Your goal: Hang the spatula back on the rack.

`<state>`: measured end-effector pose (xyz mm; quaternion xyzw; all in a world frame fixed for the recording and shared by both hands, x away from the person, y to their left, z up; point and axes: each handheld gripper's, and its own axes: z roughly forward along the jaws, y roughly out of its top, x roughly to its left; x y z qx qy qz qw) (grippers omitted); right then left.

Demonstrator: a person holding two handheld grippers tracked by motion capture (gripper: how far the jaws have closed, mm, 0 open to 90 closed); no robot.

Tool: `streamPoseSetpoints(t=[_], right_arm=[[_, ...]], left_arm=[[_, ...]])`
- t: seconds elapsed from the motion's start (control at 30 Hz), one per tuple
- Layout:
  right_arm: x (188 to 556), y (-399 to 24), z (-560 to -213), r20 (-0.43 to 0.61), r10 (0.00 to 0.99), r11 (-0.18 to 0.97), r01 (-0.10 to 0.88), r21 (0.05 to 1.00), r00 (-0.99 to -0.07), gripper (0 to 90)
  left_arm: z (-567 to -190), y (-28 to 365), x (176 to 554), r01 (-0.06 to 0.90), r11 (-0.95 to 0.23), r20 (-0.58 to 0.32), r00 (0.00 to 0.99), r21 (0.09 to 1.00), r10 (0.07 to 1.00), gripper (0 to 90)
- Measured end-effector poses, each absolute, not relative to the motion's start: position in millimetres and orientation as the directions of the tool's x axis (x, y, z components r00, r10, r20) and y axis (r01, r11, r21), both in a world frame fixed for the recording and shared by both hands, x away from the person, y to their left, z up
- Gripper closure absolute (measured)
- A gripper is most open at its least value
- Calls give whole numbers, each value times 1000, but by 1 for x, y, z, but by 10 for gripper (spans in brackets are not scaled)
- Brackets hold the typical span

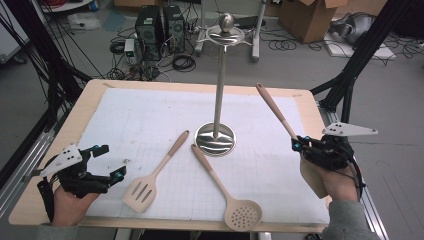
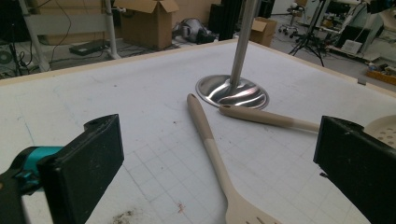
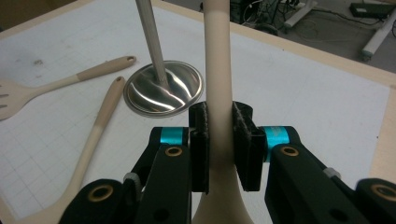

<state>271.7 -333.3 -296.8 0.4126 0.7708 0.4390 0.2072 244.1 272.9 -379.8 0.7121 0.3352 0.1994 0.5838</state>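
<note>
A steel utensil stand [image 1: 218, 95] rises from a round base at the middle of the white grid mat [image 1: 150, 115]. My right gripper [image 1: 298, 145] [image 3: 219, 135], lifted above the mat's right side, is shut on the beige handle of a utensil [image 1: 274, 109] [image 3: 218, 56] that points up and away; its head hangs below my hand. A slotted spatula [image 1: 149, 182] [image 2: 210, 140] and a perforated skimmer [image 1: 235, 206] [image 2: 266, 116] lie in front of the stand. My left gripper [image 1: 111, 161] [image 2: 217, 140] rests open at the front left, with nothing between its fingers.
The wooden table [image 1: 95, 87] ends close behind the mat. Beyond it, the floor holds computer towers [image 1: 150, 27], tangled cables and cardboard boxes [image 1: 307, 17]. Black frame legs [image 1: 365, 50] stand at both sides.
</note>
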Motion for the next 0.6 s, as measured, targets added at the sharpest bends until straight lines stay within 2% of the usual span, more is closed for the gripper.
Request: streamPoseSetpoints(t=[0.6], right_arm=[[256, -329, -243, 21, 793, 252, 360, 898, -609, 782]], left_arm=[[-380, 274, 241, 243, -91, -109, 695, 966, 711, 21]])
